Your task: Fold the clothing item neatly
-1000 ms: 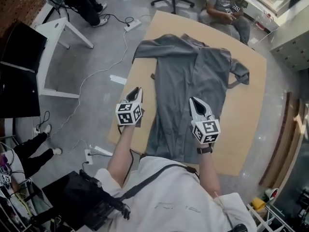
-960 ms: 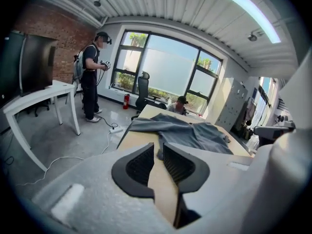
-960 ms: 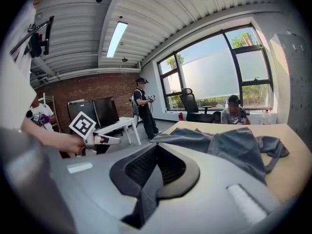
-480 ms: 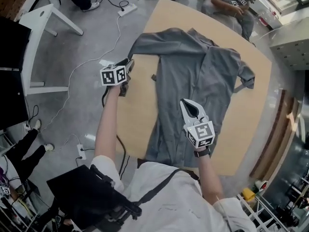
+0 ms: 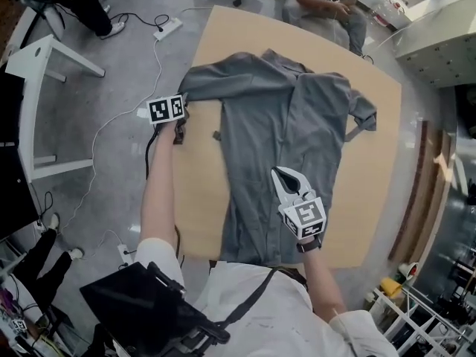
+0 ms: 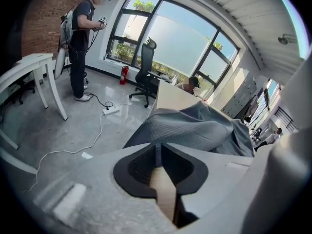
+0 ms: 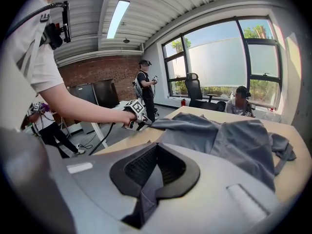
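From the head view, a grey shirt lies spread front-up along a tan table, collar at the far end, hem at the near edge, one sleeve stretched toward the table's left edge and the other bunched on the right. The left gripper is out at the end of the left sleeve, right at the table's edge, at the end of a fully extended arm. The right gripper rests on the shirt's lower half, near the middle of the cloth. A seated person is beyond the far end, and a cable trails over the floor on the left. In the left gripper view, the jaws have just been closing and now stand nearly together, their tips pinching the edge of the grey sleeve, with bare tabletop showing in the slit behind; the rest of the shirt rises in folds just past them. A standing person and an office chair are by the window. In the right gripper view, the jaws are clenched on a ridge of grey cloth that rises between them, with the shirt spread over the table ahead.
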